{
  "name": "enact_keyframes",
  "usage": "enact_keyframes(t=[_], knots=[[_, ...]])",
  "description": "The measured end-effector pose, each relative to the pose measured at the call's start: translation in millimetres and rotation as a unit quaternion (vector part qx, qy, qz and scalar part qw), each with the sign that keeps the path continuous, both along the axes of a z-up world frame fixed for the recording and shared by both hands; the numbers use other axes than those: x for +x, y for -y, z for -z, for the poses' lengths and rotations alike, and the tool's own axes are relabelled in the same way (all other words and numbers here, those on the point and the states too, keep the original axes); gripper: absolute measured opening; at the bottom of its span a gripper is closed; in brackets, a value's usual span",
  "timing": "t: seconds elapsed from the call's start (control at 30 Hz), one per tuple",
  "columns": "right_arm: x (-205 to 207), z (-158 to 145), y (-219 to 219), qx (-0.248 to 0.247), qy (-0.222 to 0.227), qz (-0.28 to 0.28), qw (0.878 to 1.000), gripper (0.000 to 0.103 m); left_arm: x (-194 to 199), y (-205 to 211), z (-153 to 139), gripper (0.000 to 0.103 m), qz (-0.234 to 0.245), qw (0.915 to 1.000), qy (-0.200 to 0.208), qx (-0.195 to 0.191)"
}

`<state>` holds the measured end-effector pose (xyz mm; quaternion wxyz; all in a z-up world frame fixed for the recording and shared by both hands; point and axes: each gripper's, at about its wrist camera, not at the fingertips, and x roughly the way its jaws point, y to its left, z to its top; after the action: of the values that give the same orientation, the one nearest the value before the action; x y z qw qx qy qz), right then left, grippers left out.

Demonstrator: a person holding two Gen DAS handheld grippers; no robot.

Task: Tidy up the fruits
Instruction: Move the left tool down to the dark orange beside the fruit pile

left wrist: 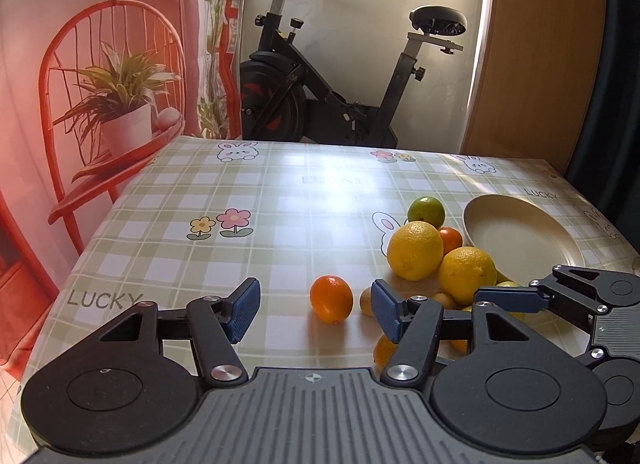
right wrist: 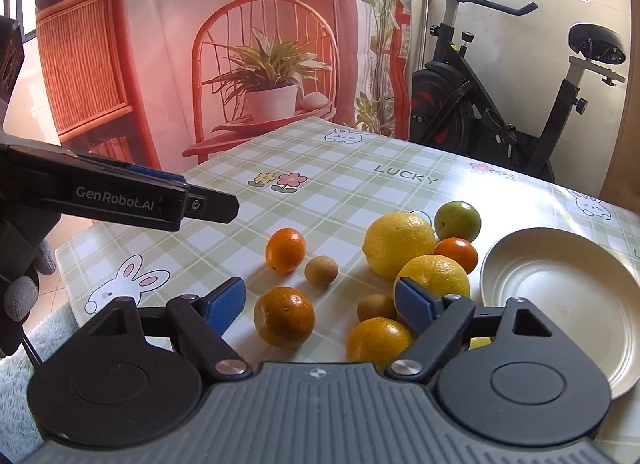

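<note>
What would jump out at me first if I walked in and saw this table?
Probably the bright heap of citrus: two big lemons pressed together, with oranges and a green lime scattered around them on the bunny-print checked tablecloth. Just right of the pile sits an empty cream plate. Both tools, the left tool and the right tool, hover open over the fruit, holding nothing.

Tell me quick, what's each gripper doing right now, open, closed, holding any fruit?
Left gripper: open, holding nothing, hovering near a small orange.
Right gripper: open, holding nothing, above the fruit beside the plate.
</note>
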<state>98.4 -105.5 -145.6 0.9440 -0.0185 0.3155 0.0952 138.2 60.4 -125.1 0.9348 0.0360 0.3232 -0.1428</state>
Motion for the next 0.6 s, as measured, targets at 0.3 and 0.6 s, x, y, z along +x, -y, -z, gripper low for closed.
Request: enact_keyframes(t=[0.3, 0.6], knots=[[6.7, 15.3, -13.3, -0.001, -0.032, -0.033, 0.999, 0.055, 8.9, 5.4, 17.0, 0.037, 0.060, 0.9954, -0.062, -0.043], [14.5, 26.9, -15.4, -0.001, -0.058, -0.038, 0.998, 0.050, 18.5, 13.1, 38.5, 0.038, 0.086, 0.9876, -0.111, -0.069]])
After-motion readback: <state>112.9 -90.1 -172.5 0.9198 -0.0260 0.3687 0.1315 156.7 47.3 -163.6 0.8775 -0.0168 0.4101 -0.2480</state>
